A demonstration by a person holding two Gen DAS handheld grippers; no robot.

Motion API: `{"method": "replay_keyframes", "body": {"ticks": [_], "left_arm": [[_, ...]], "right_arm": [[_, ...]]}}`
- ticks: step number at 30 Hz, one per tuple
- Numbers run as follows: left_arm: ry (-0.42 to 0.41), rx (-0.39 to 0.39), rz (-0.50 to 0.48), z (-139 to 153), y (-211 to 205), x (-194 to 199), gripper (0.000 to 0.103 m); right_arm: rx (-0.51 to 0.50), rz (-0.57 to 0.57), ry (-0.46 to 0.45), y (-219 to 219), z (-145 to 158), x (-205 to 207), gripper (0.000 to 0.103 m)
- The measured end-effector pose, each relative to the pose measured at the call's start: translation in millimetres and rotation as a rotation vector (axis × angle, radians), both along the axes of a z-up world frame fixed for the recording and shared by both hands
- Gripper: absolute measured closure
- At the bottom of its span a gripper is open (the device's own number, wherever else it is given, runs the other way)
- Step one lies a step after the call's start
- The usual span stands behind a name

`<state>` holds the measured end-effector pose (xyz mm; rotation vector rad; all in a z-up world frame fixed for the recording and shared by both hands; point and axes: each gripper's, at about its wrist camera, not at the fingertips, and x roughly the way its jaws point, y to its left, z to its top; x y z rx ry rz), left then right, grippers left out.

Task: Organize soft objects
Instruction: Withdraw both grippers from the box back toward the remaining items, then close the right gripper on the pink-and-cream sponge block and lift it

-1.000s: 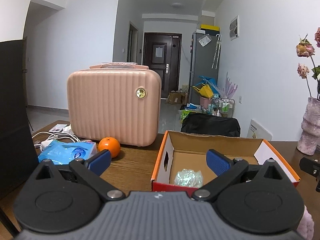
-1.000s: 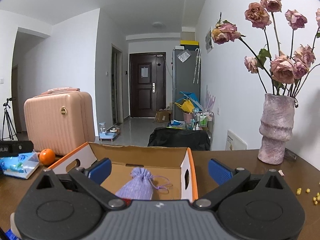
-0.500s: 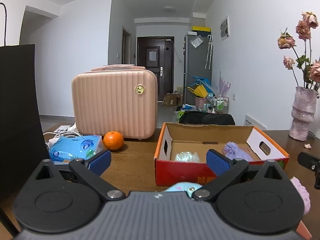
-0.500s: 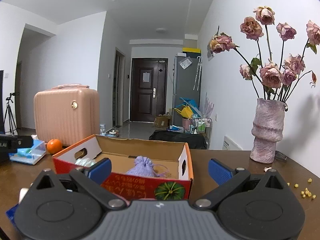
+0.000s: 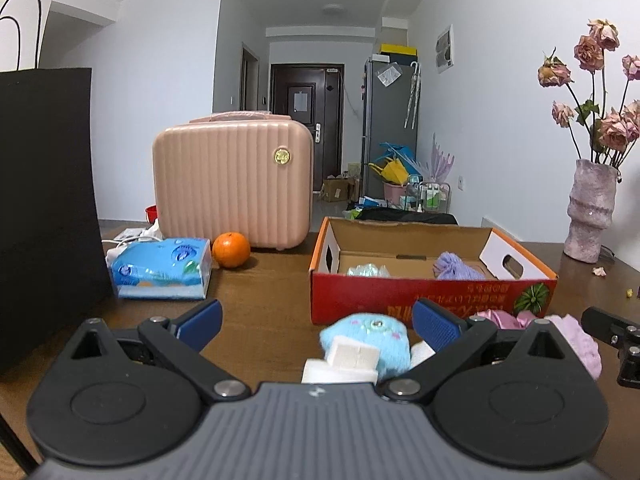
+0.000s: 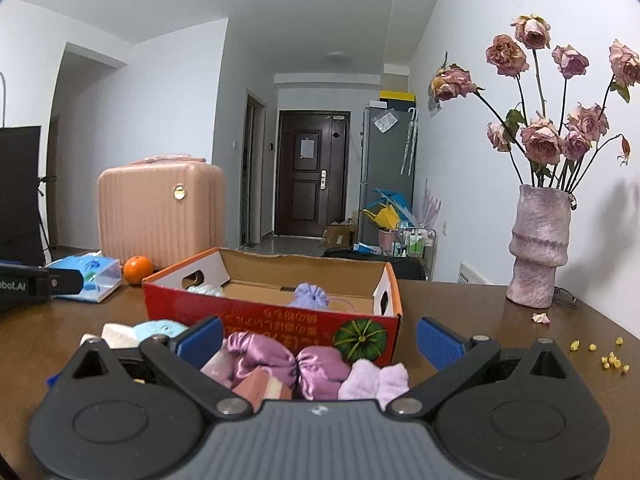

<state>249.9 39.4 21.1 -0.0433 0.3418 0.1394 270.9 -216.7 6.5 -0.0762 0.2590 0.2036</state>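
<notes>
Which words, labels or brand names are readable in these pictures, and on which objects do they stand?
"bot.AI": on the black left gripper, cut off by the picture edge.
Upside-down printing on the red cardboard box: not readable.
Gold badge on the pink suitcase: too small.
Tissue pack print: blurred.

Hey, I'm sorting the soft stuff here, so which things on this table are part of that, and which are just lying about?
Part of the job:
- cardboard box
- lilac pouch in the box
- blue knitted toy
- purple satin scrunchie
- pale purple knit

Just lying about:
- pink case
- orange
- tissue pack
- vase of roses
- black bag
</notes>
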Motion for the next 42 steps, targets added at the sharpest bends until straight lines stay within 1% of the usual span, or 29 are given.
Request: {"method": "replay_keyframes", "body": {"ticks": [7,12,17,23,26,30,32,33,34,35,36,37,39,42], "left_arm": [[0.01,-0.019,-0.012,-5,3,-16,0.0],[0.038,-0.028,-0.021,-10,3,-24,0.0],[0.053,-0.033,-0.031,-16,3,-33,0.0],[0.068,-0.038,-0.038,-18,3,-32,0.0],[0.077,-0.047,-0.039,-19,4,-31,0.0],[0.078,-0.054,-0.041,-20,6,-31,0.0],[0.081,-0.056,-0.041,-20,6,-30,0.0],[0.083,-0.057,-0.04,-20,6,-30,0.0],[0.084,-0.057,-0.039,-20,6,-30,0.0],[0.087,-0.057,-0.038,-21,6,-29,0.0],[0.089,-0.058,-0.037,-21,6,-29,0.0],[0.09,-0.06,-0.036,-21,6,-29,0.0],[0.095,-0.063,-0.035,-21,7,-28,0.0],[0.102,-0.066,-0.033,-22,8,-26,0.0]], "right_arm": [[-0.03,0.024,0.018,7,-6,-15,0.0],[-0.044,0.039,0.03,11,-13,-28,0.0],[-0.082,0.067,0.038,20,-20,-39,0.0],[-0.116,0.082,0.085,29,-27,-35,0.0],[-0.112,0.084,0.133,29,-32,-26,0.001],[-0.068,0.087,0.224,26,-40,-10,0.01],[-0.032,0.095,0.267,24,-43,-2,0.02],[-0.012,0.101,0.291,23,-45,1,0.023],[0.011,0.109,0.316,23,-46,5,0.03],[0.031,0.116,0.339,22,-48,9,0.041],[0.052,0.123,0.361,23,-49,12,0.048],[0.068,0.133,0.377,23,-51,14,0.062],[0.085,0.154,0.389,22,-52,15,0.064],[0.08,0.142,0.368,21,-50,11,0.066]]}}
